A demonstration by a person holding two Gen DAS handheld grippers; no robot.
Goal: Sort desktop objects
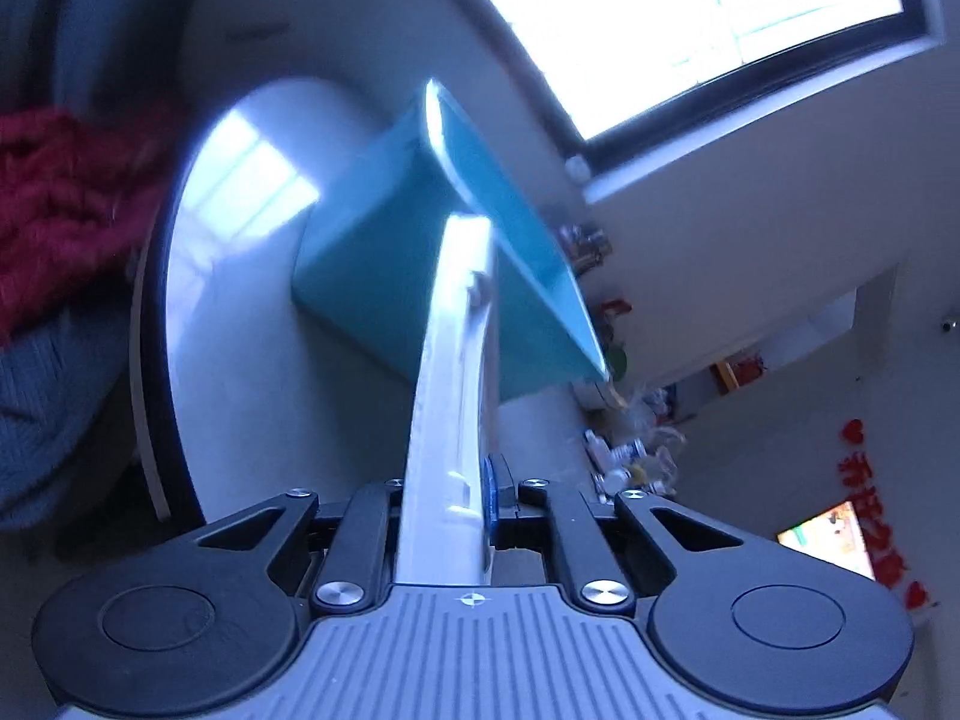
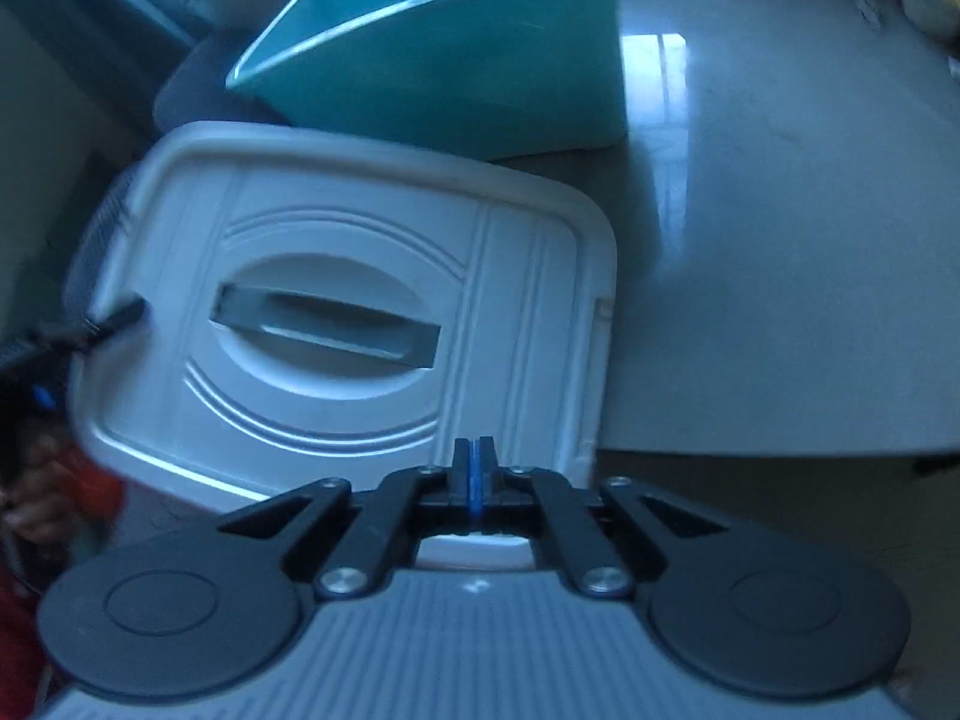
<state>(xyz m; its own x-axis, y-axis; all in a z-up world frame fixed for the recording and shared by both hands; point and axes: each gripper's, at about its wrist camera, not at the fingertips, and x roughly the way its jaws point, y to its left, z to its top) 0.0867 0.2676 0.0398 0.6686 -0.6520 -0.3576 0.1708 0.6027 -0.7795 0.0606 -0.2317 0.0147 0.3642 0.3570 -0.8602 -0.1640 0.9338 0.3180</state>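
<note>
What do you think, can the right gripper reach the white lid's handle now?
Probably yes. The white lid, gripped at its edge by the left gripper, faces the right gripper with nothing before its handle; the shut jaws must open first.

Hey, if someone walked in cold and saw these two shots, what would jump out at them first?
Probably the big white lid with its recessed handle, filling the middle of the right wrist view, its near edge at the closed right tongs. Behind it on the white table stands a teal bin. In the left wrist view the lid shows edge-on, clamped in the left tongs, with a bright window at upper right.
</note>
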